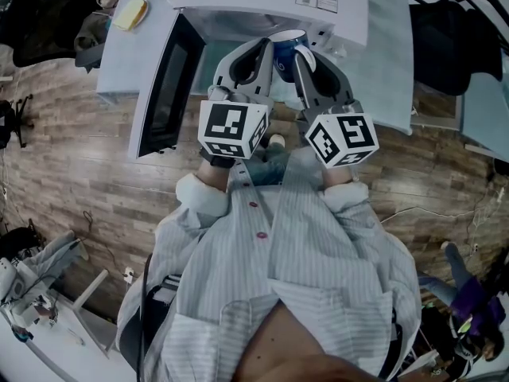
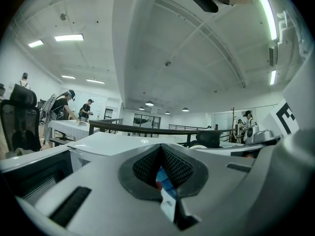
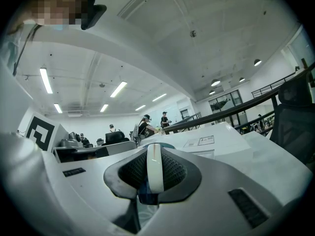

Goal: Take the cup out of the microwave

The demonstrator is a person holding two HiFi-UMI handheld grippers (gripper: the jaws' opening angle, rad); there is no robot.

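A blue and white cup (image 1: pixel 286 44) sits at the mouth of the open white microwave (image 1: pixel 270 2), between my two grippers. My left gripper (image 1: pixel 263 54) is at the cup's left side. In the left gripper view its black pads (image 2: pixel 147 167) stand closed on a thin blue and white edge of the cup (image 2: pixel 165 190). My right gripper (image 1: pixel 305 59) is at the cup's right side. The right gripper view shows its pads (image 3: pixel 173 171) shut on the cup's white handle (image 3: pixel 154 165). Most of the cup's body is hidden by the grippers.
The microwave door (image 1: pixel 167 86) hangs open to the left, next to my left gripper. The microwave stands on a pale table (image 1: pixel 119 54) that also carries a yellow object (image 1: pixel 131 13). Wooden floor and black chairs (image 1: pixel 445 30) surround it. People stand in the background.
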